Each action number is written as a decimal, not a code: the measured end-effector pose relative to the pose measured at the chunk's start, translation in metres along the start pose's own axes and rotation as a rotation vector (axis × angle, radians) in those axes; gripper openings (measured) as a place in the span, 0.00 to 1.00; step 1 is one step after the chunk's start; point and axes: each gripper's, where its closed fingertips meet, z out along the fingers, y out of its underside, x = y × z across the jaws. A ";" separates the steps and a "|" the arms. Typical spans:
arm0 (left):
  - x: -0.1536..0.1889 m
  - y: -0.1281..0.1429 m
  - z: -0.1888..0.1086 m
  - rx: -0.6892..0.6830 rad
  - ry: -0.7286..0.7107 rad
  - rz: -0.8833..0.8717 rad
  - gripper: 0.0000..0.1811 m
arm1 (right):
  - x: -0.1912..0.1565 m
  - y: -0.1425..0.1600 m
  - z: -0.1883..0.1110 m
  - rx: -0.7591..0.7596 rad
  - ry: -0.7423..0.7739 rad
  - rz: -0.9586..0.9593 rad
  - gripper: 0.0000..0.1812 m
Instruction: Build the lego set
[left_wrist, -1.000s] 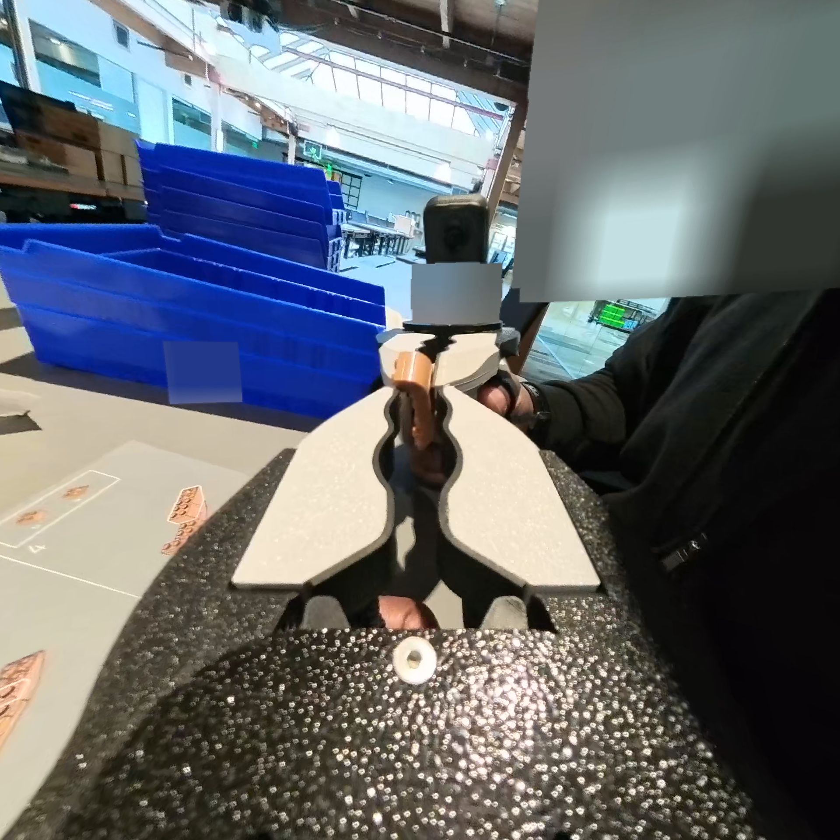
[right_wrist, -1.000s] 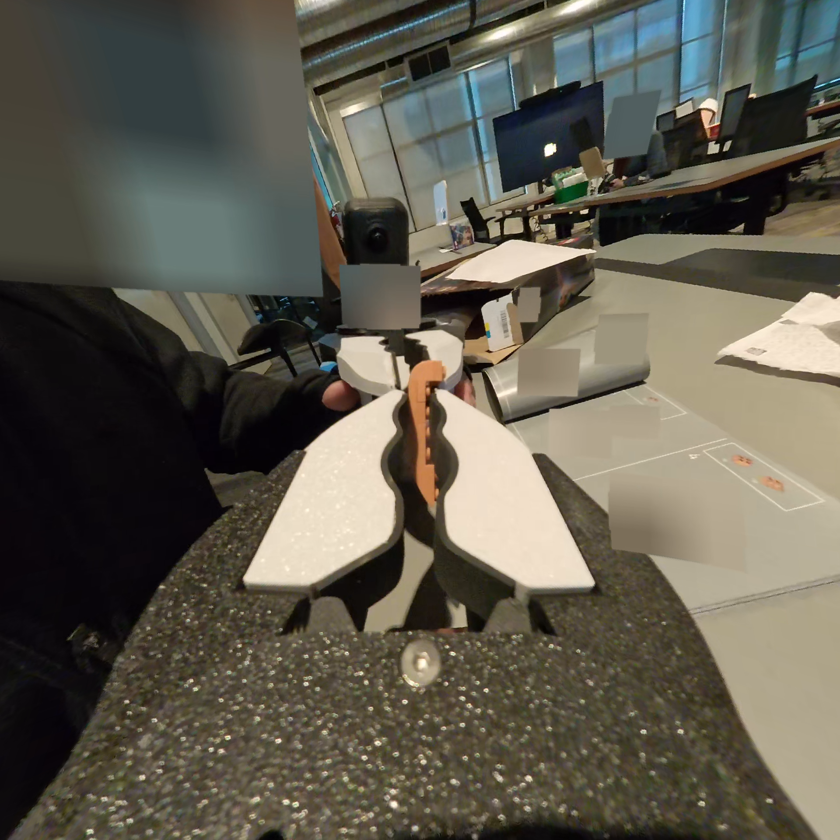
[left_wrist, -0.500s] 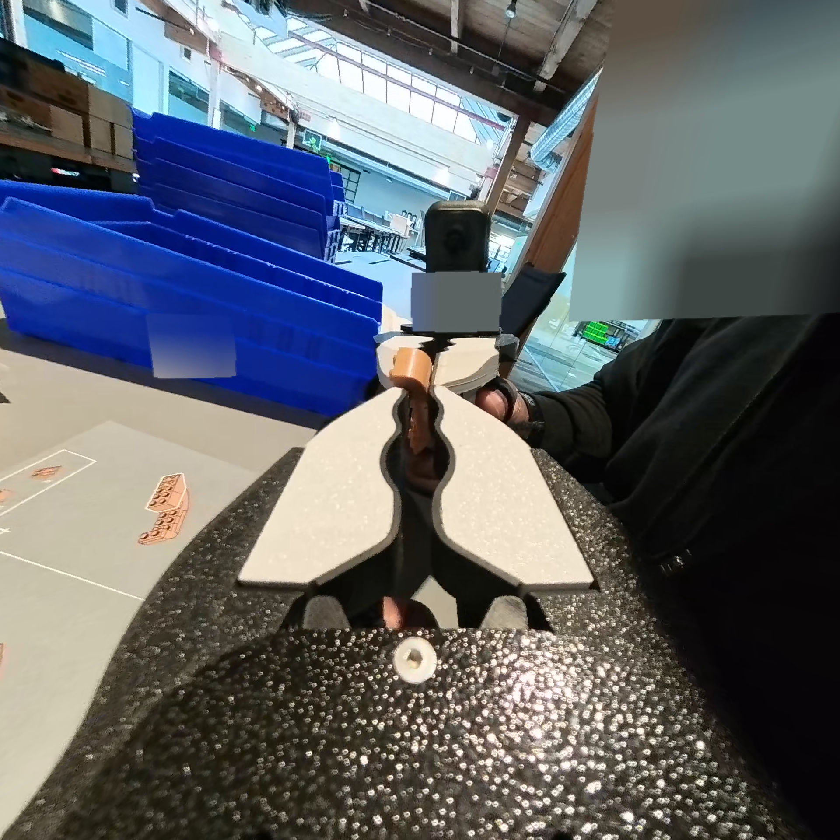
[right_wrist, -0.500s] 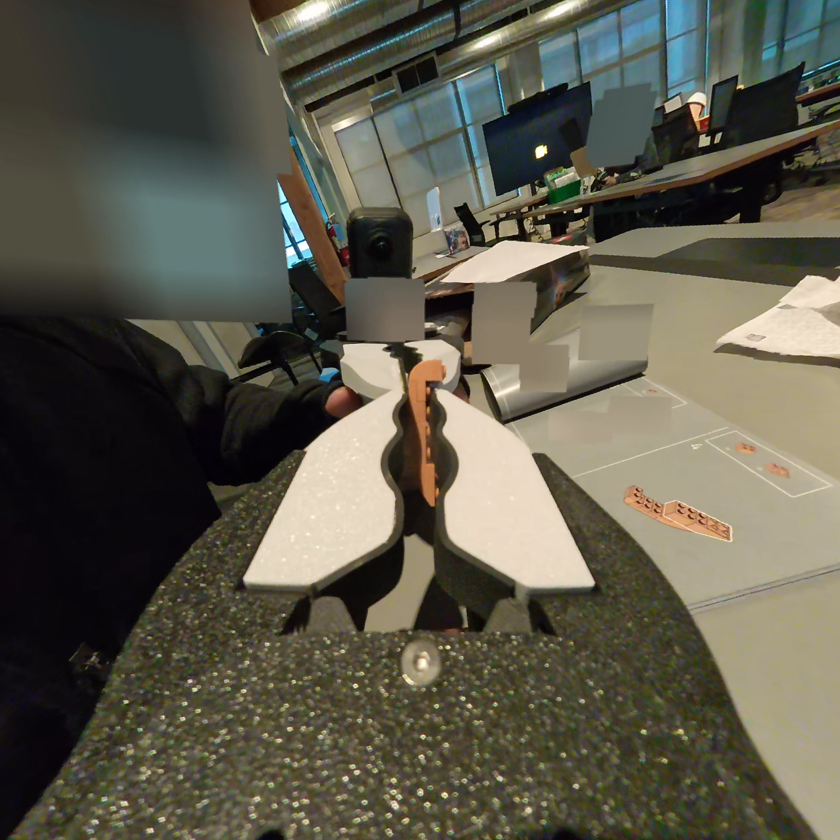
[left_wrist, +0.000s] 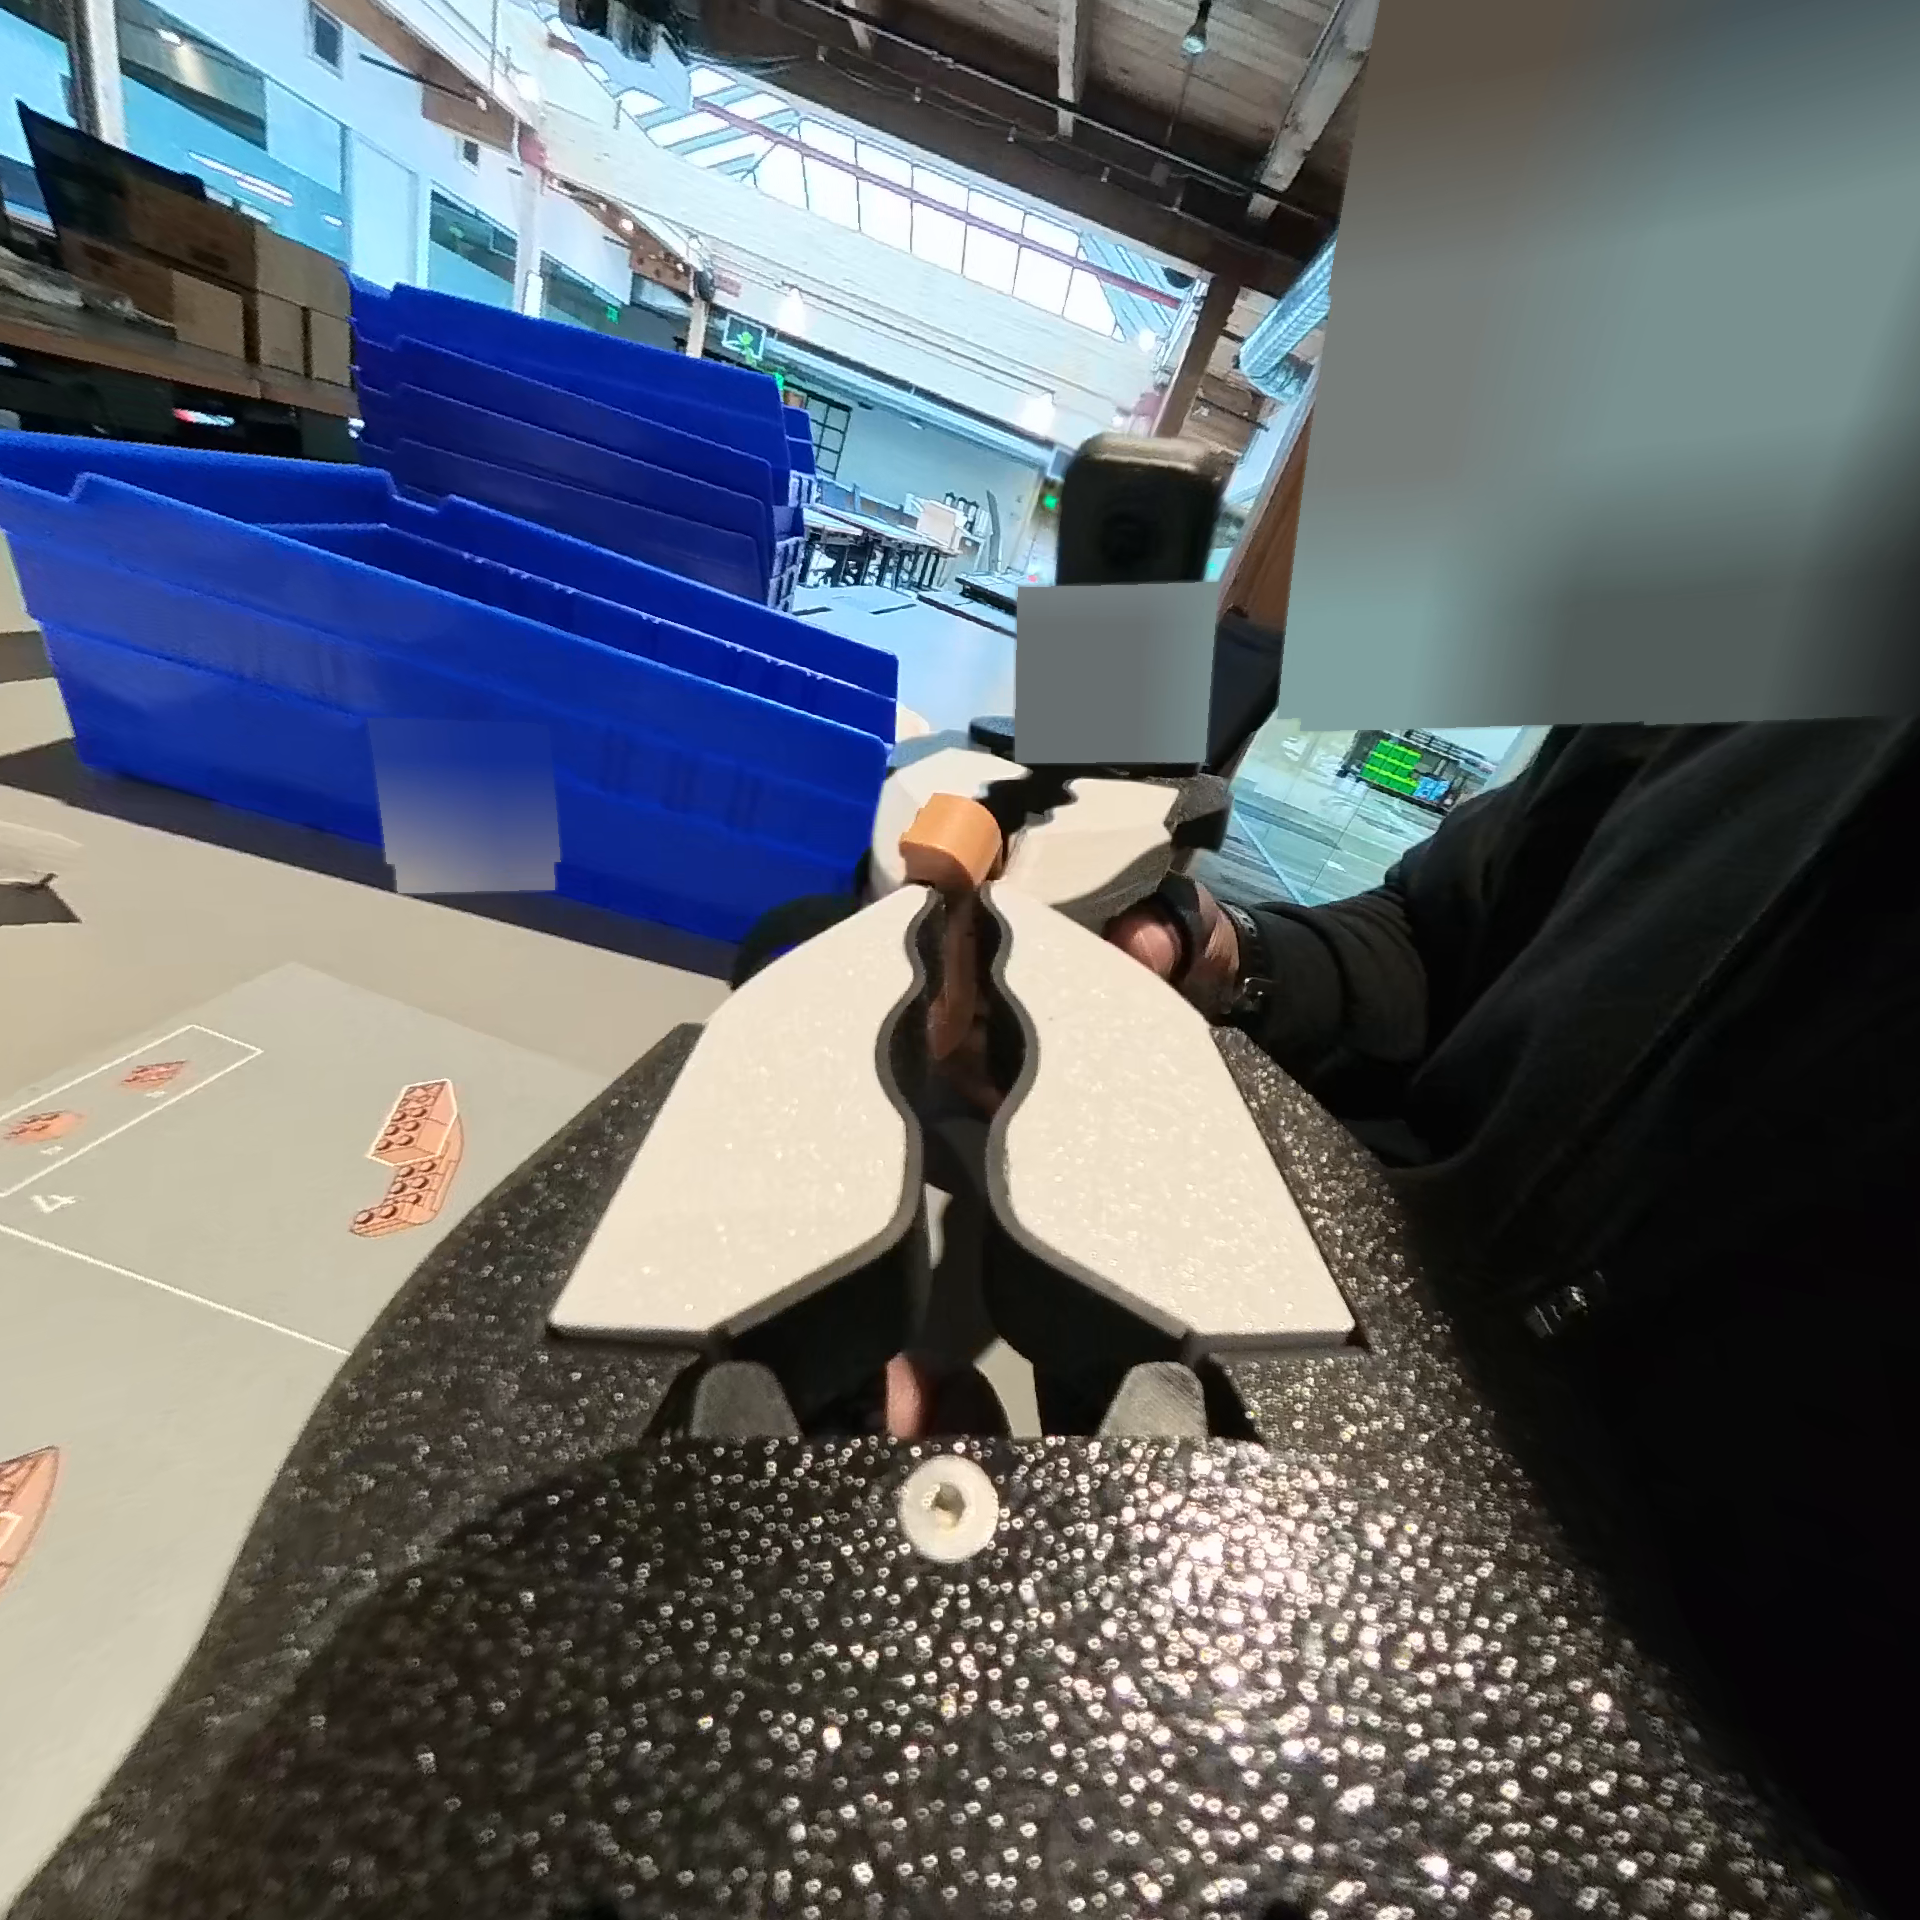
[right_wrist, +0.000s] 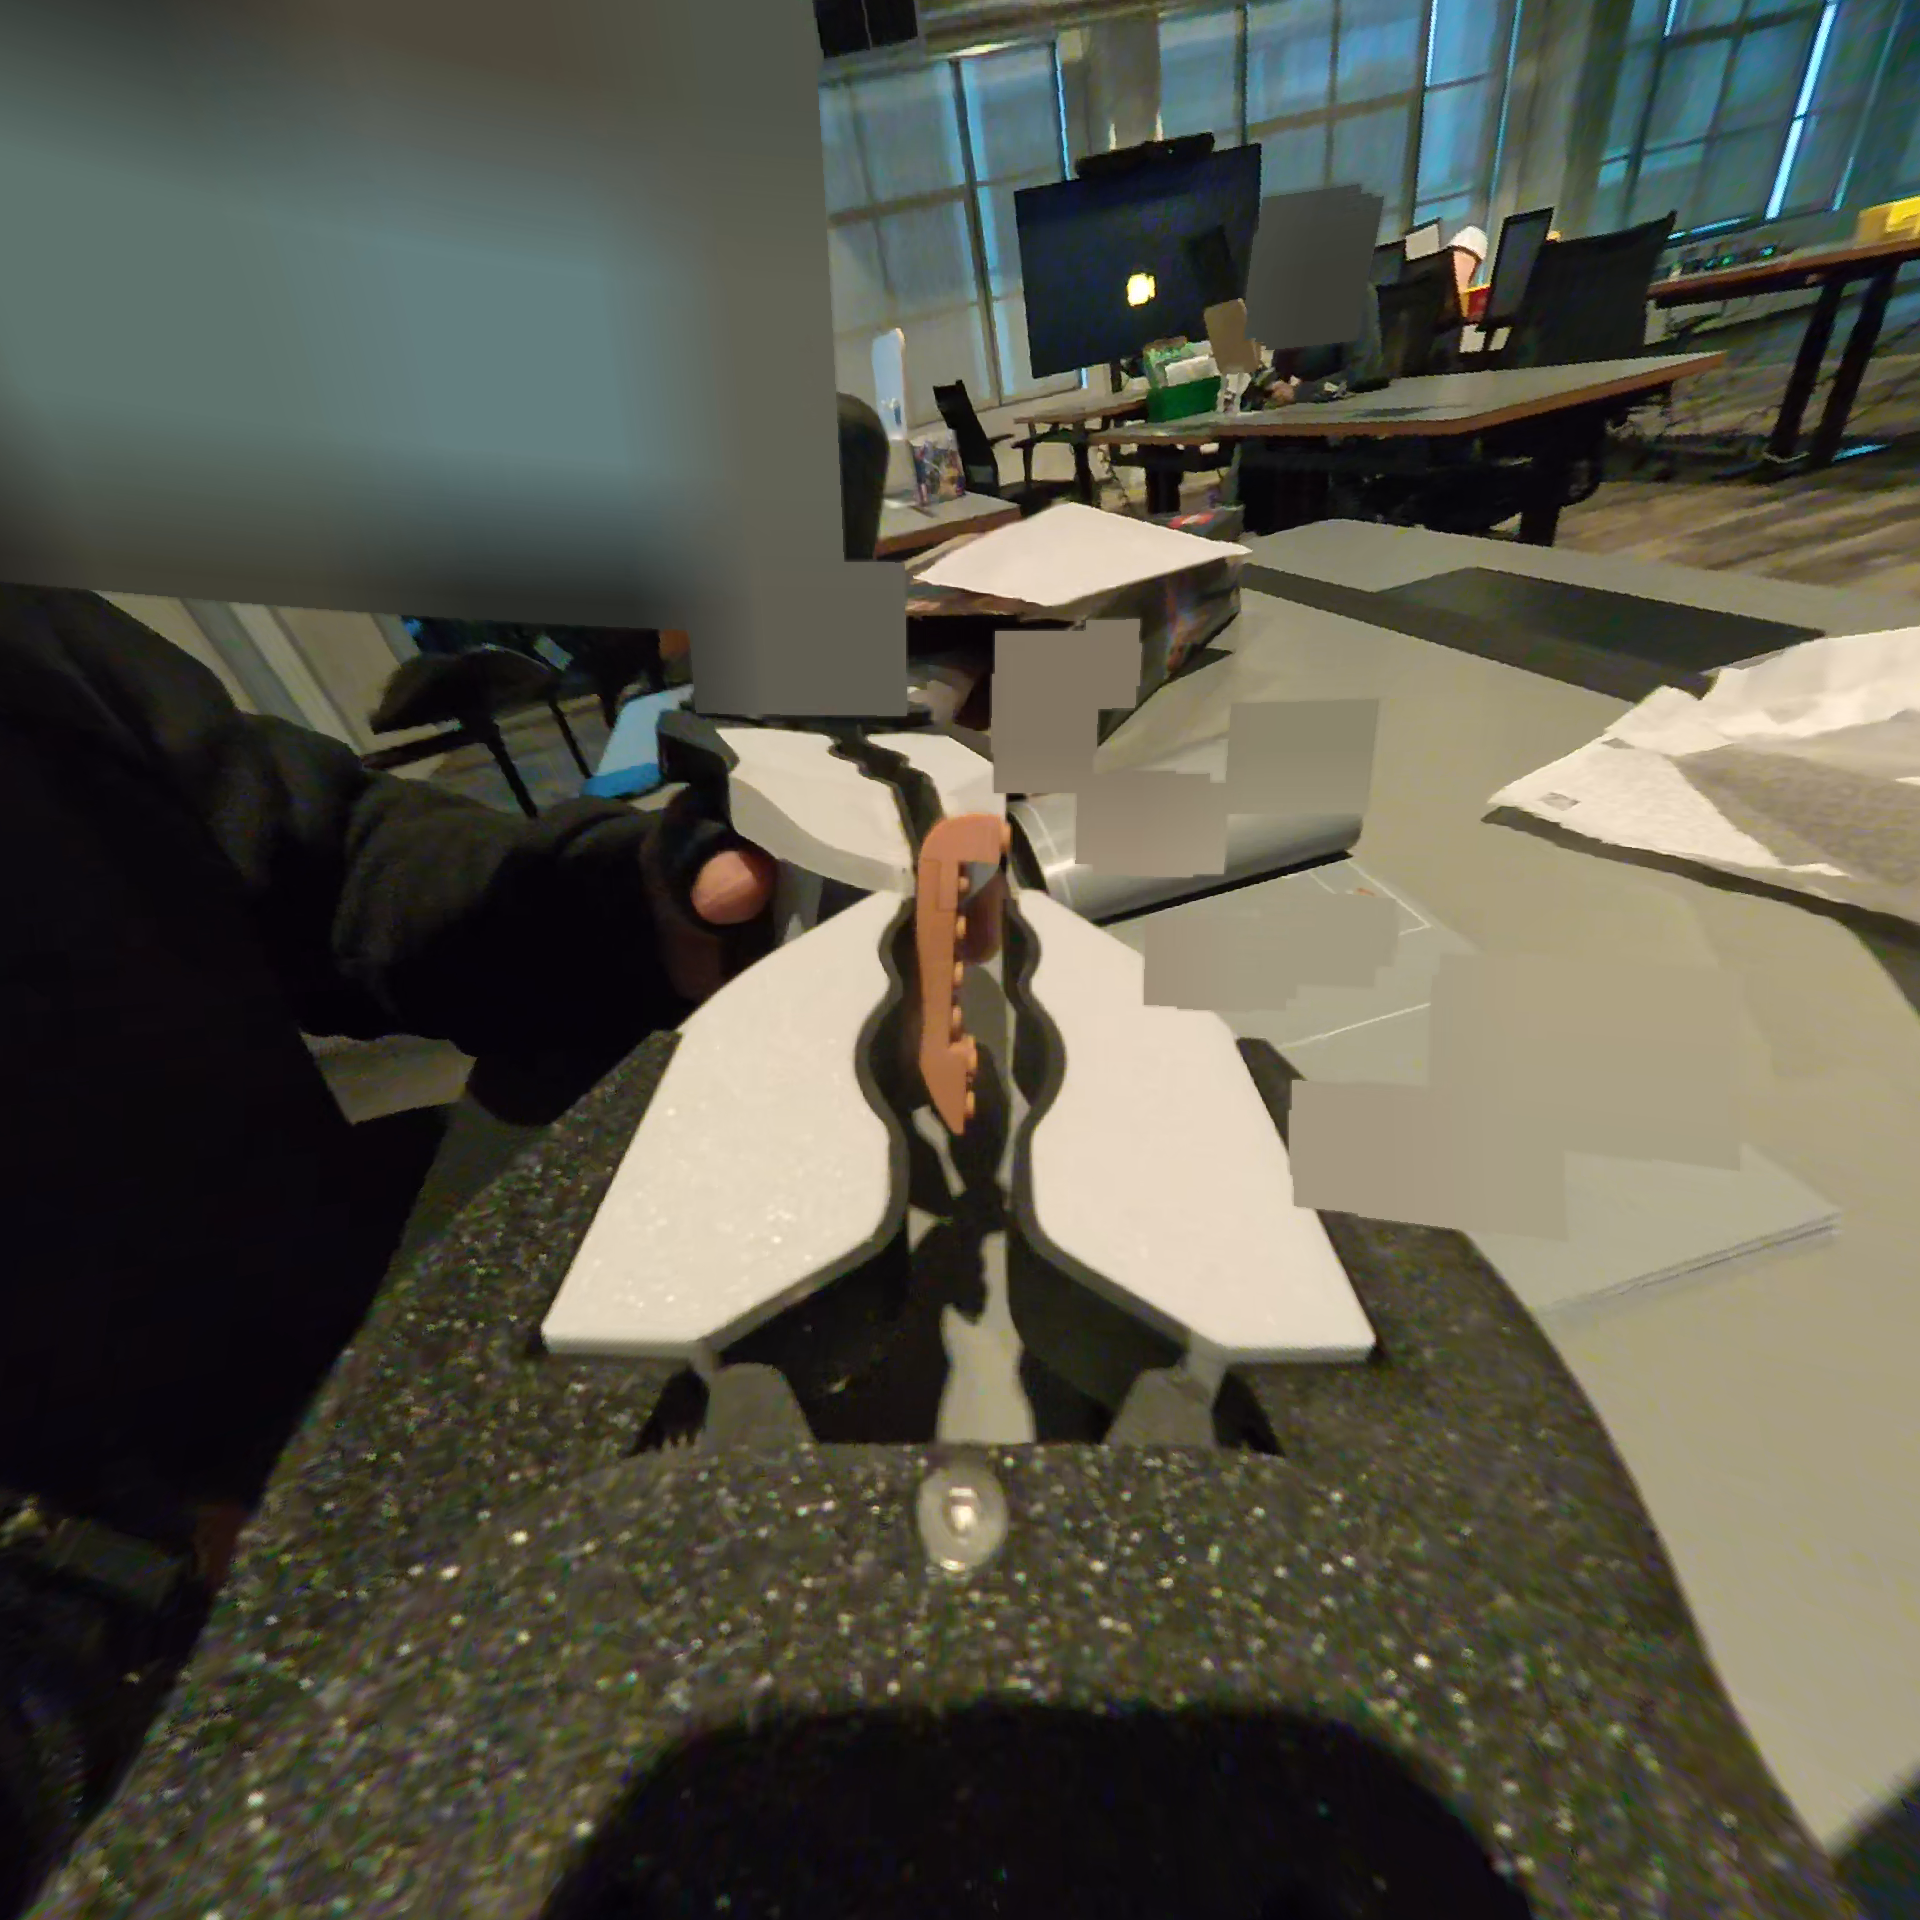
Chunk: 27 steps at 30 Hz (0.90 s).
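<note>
Both grippers are held up in the air, tip to tip, above a grey table. My left gripper (left_wrist: 961, 894) is shut on a thin brown lego plate (left_wrist: 951, 997), seen edge-on. A small orange-brown brick (left_wrist: 948, 844) sits at the plate's far end, against the tips of my right gripper (left_wrist: 1006, 823). In the right wrist view my right gripper (right_wrist: 961, 904) is shut on the same plate (right_wrist: 940, 987), with its studs facing right. The rounded brick (right_wrist: 966, 836) at its end meets the left gripper (right_wrist: 914, 800).
Stacked blue bins (left_wrist: 416, 644) stand on the table at the left. A grey instruction sheet (left_wrist: 208, 1143) with printed brick pictures lies below the grippers and also shows in the right wrist view (right_wrist: 1558, 1299). Crumpled white paper (right_wrist: 1766, 748) and a cardboard box (right_wrist: 1091, 582) lie farther off. A person in black (left_wrist: 1662, 1039) holds both grippers.
Both grippers stay shut, tip to tip, on the lego piece. The pair has tilted and shifted slightly, so the background has moved in both views.
</note>
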 end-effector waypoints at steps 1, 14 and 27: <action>0.000 0.000 0.000 0.002 0.002 0.004 0.03 | 0.000 -0.001 0.000 -0.008 0.011 -0.020 0.09; 0.010 -0.020 -0.008 0.188 -0.006 0.281 0.02 | -0.010 -0.024 -0.012 0.000 0.156 -0.373 0.07; 0.016 -0.017 0.001 0.189 0.006 0.351 0.00 | -0.016 -0.021 -0.013 -0.017 0.137 -0.393 0.08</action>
